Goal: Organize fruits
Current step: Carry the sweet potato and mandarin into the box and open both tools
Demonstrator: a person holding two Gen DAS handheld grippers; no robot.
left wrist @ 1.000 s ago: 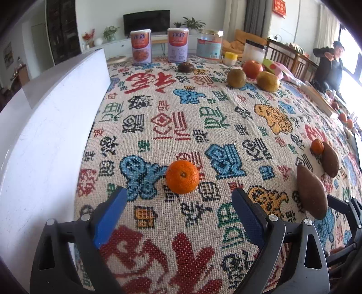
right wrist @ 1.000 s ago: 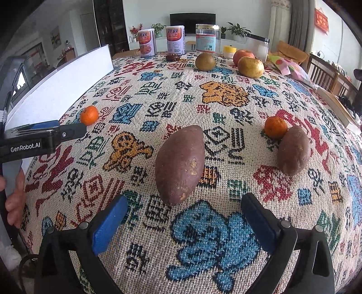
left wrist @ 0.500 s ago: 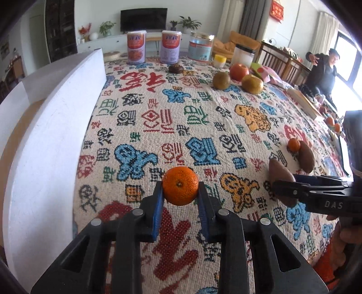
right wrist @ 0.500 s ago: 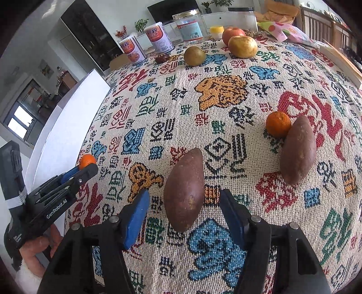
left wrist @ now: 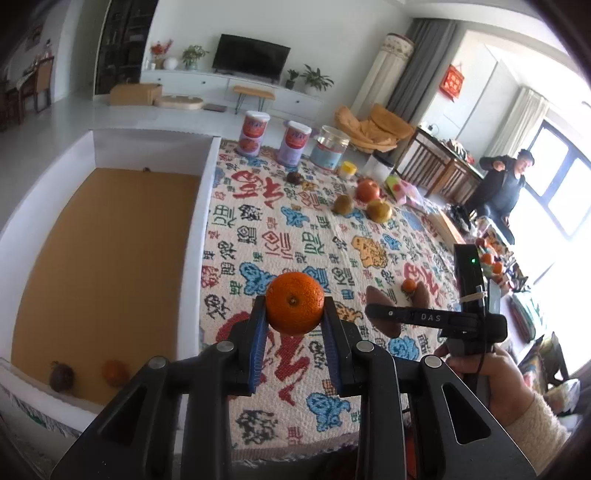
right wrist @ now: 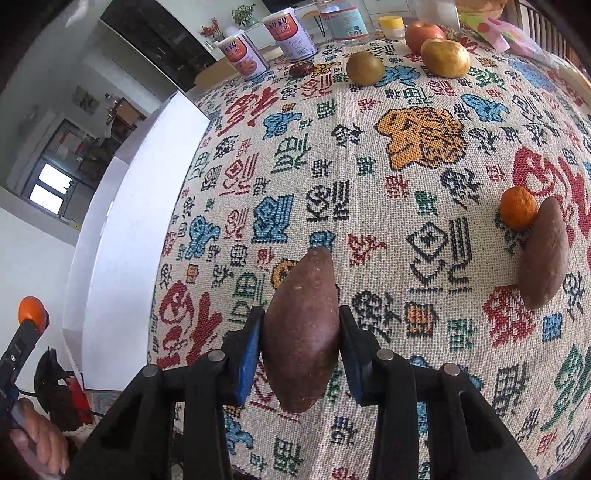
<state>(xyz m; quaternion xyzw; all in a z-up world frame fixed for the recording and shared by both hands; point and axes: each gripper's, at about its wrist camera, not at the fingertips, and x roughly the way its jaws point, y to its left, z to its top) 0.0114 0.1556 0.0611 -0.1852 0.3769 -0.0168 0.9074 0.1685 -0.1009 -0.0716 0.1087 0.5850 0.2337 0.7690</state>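
The left gripper (left wrist: 294, 325), black plastic with ribbed blue pads, is clamped on a round, dimpled mandarin (left wrist: 294, 307) held up above the patterned woven tablecloth (left wrist: 258, 236). To its left stands a white-walled box (left wrist: 195, 236) with a flat tan floor, where 1 dark round fruit (left wrist: 61, 375) and 1 orange fruit (left wrist: 115, 372) lie near the close wall. The right gripper (right wrist: 301, 339) is closed around a long, tapered, dull purple-brown sweet potato (right wrist: 301, 332), its pointed tip reaching forward over the cloth. Farther right on the cloth, a second sweet potato (right wrist: 543, 254) lies touching a small orange mandarin (right wrist: 518, 208). At the far edge sit a brownish-green round fruit (right wrist: 365, 68), a yellow-brown fruit (right wrist: 445, 58), a red apple (right wrist: 423, 34) and 2 cylindrical tins (right wrist: 266, 44).
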